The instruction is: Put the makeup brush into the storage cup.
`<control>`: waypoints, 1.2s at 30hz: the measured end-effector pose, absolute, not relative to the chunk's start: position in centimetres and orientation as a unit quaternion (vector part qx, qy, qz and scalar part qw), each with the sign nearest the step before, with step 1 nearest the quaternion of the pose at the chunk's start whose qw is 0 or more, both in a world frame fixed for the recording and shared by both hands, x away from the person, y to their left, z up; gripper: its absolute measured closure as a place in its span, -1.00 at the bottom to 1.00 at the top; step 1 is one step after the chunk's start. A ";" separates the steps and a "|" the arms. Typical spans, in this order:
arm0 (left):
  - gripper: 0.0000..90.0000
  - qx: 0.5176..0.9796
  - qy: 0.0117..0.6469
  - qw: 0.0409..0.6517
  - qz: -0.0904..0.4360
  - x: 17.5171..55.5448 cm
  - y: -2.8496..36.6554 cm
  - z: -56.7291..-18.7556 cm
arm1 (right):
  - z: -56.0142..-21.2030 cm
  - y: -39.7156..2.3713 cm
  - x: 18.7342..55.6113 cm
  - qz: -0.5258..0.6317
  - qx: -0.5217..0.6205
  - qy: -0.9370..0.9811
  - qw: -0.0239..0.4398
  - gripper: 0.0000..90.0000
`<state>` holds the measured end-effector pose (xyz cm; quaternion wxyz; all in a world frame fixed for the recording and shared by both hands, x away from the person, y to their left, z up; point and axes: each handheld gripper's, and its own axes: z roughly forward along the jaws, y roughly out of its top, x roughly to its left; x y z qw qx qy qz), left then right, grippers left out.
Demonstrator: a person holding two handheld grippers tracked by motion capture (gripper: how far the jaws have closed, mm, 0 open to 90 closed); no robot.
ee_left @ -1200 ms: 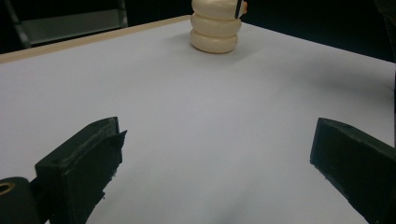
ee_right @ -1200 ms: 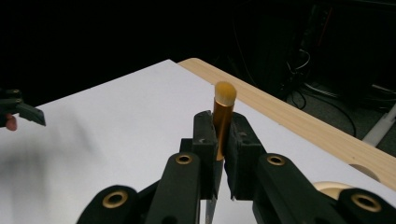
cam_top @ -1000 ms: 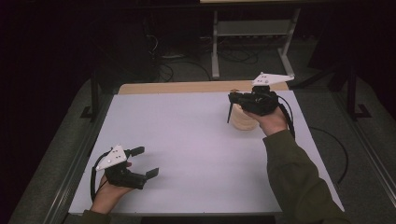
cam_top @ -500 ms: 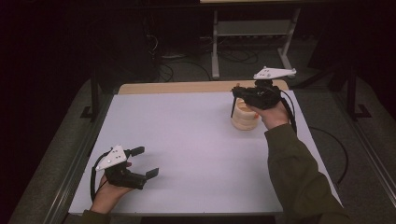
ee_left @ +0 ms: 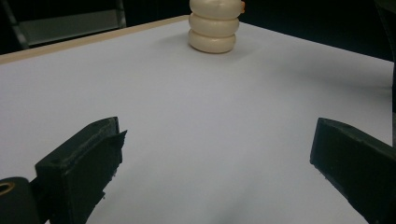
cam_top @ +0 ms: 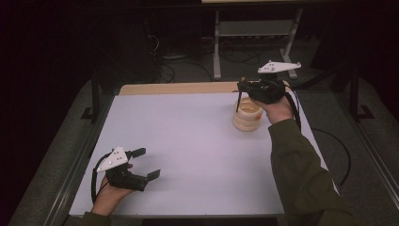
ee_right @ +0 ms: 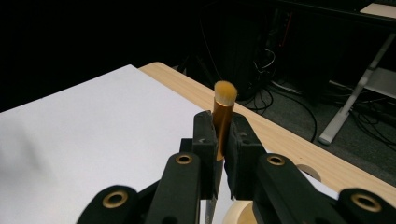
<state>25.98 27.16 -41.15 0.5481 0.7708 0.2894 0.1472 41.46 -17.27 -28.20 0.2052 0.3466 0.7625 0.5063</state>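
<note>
Dark room surrounded a white table (cam_top: 188,141) with a strip of bare wood along its far edge (cam_top: 179,88). Cables (cam_top: 174,66) lay tangled on the floor behind it, beside the pale legs of a metal stand (cam_top: 256,28). Nothing else sat on the white top between the two hands, so the way across was unobstructed.

Right gripper (cam_top: 241,94) was held above the far right part of the table, jaws clamped on a thin orange-brown brush (ee_right: 223,116). In the right gripper view the brush stood upright between the jaws, its pale bristle tip poking out above them and a darker thin handle running down below. From the high view the handle hung down at the left side of a cream ribbed pot (cam_top: 248,115), which sat on the table near the far right edge, directly under that hand; whether the handle touched the pot could not be told. A small orange bit showed at the pot's side.

Left gripper (cam_top: 147,164) rested at the near left corner, jaws spread wide with nothing between them. In the left gripper view the pot (ee_left: 214,28) stood well apart from it, far across the bare white surface.

No readable writing or labels anywhere.
</note>
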 end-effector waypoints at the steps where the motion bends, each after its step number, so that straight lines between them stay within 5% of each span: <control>1: -0.96 0.771 0.289 0.548 0.148 26.0 27.2 -41.1 | -28.2 -17.3 41.5 0.506 0.347 0.762 0.206 0.83; 36: -0.96 0.770 0.291 0.549 0.142 26.0 27.1 -41.2 | -29.0 -18.3 43.2 0.485 0.378 0.756 0.226 0.83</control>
